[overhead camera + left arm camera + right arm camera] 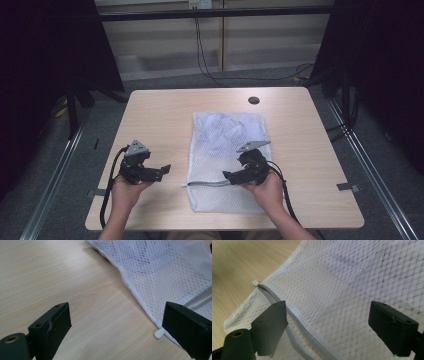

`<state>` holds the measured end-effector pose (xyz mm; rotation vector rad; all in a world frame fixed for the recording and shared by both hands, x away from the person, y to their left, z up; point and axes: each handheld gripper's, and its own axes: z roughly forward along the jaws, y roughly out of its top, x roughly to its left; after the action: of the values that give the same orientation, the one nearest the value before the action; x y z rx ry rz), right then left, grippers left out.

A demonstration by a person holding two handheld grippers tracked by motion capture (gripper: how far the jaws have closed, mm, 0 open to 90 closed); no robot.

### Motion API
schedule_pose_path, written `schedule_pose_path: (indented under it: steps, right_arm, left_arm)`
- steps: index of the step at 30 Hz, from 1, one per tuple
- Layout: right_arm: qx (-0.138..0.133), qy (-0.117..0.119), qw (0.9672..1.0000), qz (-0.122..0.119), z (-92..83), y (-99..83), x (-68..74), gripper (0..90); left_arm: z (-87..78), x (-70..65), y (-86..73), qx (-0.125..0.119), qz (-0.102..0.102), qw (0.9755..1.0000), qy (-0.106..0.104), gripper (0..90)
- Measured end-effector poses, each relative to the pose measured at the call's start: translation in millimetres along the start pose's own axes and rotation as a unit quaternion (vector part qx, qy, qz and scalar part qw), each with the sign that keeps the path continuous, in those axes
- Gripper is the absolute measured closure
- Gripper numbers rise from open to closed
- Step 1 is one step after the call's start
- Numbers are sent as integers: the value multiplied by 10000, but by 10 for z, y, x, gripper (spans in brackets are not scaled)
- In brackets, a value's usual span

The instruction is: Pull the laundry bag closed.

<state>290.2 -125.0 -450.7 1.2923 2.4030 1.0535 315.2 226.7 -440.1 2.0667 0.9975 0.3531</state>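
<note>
White mesh bag (227, 160) lies flat mid-table in the high view, right gripper (231, 176) above its zipper (207, 184), left gripper (166, 169) at nine o'clock. Left gripper view: jaws wide apart, zipper pull (159, 333) at four o'clock. Right gripper view: jaws spread; pinch that pull (256, 283) at ten o'clock gently

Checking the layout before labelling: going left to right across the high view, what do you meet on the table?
Left gripper → zipper pull → right gripper, over the mesh bag.
</note>
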Motion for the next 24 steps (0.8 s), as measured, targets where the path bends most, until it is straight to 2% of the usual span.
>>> schedule_pose_path:
  steps: [11, 23, 24]
  right_arm:
    - [57, 56, 10000, -47, 75, 51, 83, 167]
    - [83, 205, 9996, -153, 165, 85, 168, 201]
    - [83, 270, 9995, -167, 183, 93, 187, 204]
  left_arm:
    - [-9, 6, -12, 8, -27, 10000, -4, 83]
    - [-32, 15, -33, 32, -49, 10000, -6, 86]
    - [-43, 19, -38, 39, -50, 10000, 15, 86]
